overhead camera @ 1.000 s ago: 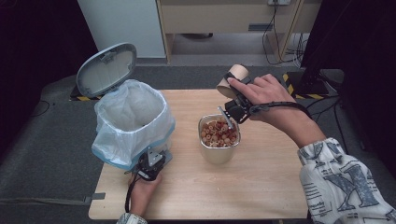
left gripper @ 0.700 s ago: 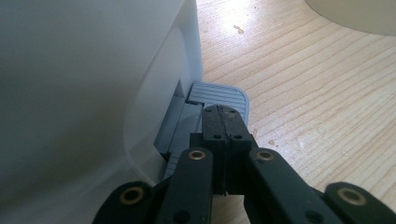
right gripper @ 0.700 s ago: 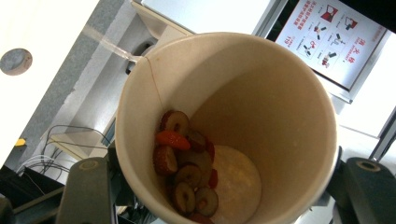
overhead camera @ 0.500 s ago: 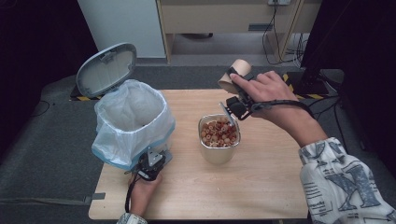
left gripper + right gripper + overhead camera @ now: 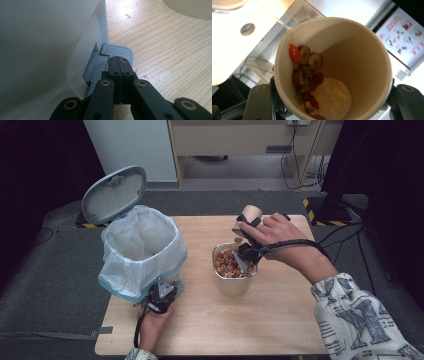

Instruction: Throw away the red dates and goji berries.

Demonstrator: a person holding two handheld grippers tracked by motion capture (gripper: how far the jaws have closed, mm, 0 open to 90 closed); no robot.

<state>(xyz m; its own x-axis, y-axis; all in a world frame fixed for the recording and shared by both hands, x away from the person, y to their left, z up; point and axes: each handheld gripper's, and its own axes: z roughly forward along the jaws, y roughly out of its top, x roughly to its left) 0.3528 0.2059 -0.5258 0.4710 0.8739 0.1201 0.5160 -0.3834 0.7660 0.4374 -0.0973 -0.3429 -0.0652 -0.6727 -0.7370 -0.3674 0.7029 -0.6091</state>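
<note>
Since a second ago: right gripper (image 5: 245, 252) dropped from behind the tin (image 5: 234, 270) to right over its rim, cup (image 5: 248, 217) still clamped and tipped. Left gripper (image 5: 161, 296) unmoved, bin (image 5: 137, 250) lid still up.

High view: tin at table (image 5: 210, 330) centre, full of reddish-brown dried fruit slices (image 5: 227, 265). Cup held at the tin's far right rim, tilted, bottom end pointing up and away. One piece (image 5: 238, 240) seen just off the tin's far rim, near the cup. Bin at left, lined with a white bag (image 5: 150, 237), lid (image 5: 114, 194) open and tilted back; little visible inside. Left gripper at the bin's near foot, right against it. Right hand (image 5: 275, 232) and cable (image 5: 295, 244) cover part of the tin's right side.

Left gripper view: jaws fully together, nothing between, tips pressing on the grey pedal (image 5: 117, 51) at the bin's base. White bin wall (image 5: 45, 50) at left, bare wood (image 5: 170, 50) at right, tin's edge (image 5: 192, 10) top right.

Right gripper view: jaws clamped on the cup (image 5: 352, 65) wall from both sides. Looking into the cup: a few slices (image 5: 305, 75) clinging along one side toward the mouth, one bright red bit (image 5: 294, 53) nearest the rim. Background blurred, poster (image 5: 405, 32) at upper right.
</note>
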